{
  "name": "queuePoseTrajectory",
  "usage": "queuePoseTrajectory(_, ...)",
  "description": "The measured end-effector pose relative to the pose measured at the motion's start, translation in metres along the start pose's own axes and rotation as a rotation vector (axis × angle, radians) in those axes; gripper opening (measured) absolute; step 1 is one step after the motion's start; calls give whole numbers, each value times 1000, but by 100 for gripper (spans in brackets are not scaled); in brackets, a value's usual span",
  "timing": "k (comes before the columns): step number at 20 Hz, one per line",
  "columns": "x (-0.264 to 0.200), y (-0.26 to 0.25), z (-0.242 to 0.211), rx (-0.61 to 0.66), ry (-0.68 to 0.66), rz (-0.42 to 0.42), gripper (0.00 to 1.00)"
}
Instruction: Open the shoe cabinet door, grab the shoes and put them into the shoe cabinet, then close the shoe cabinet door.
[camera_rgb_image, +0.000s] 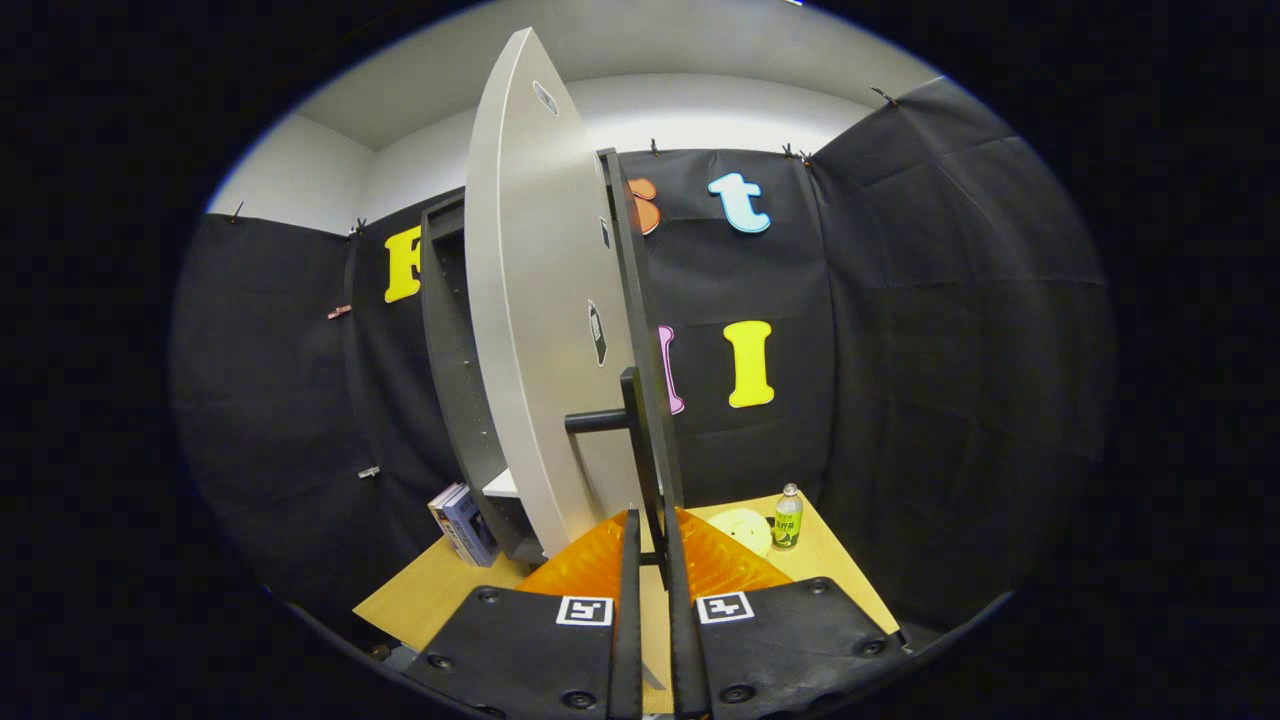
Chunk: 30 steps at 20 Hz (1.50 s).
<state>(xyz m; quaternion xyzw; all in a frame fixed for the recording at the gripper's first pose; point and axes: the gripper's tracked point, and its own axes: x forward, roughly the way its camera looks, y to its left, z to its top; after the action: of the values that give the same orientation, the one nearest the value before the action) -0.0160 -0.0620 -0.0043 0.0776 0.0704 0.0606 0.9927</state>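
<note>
Booth interior: wooden counter (840, 570) against black cloth walls, shoe cabinet (450, 380) standing on it with its door (535, 330) swung out.

Jaws (651, 560) are nearly closed, clamped on the door's dark edge just below the black handle (605, 420); door stands edge-on, open toward the camera, pale inner face showing. Cabinet body sits behind the door, a light shelf (503, 485) visible inside. Beside the cabinet's base leans a small blue book (467, 525). Beyond the fingers lies an orange mat (720, 565); past it, a pale round lid (742, 528) touching a green bottle (787, 518). Shoes cannot be made out.
</note>
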Motion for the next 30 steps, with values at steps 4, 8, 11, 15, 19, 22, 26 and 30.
queuePoseTrajectory(4, -22, 8, -4, 30, -4, 9, 24)
queuePoseTrajectory(8, -48, 18, -28, -1, 28, 27, 42)
queuePoseTrajectory(11, -63, 45, -63, 12, 99, 55, 75)
queuePoseTrajectory(15, -65, 86, -121, 66, 233, 90, 97)
queuePoseTrajectory(19, -51, 124, -189, 82, 380, 140, 98)
queuePoseTrajectory(22, -26, 130, -249, 19, 473, 128, 98)
queuePoseTrajectory(26, 10, 141, -327, 11, 590, 102, 99)
queuePoseTrajectory(30, 51, 134, -398, -6, 636, 56, 99)
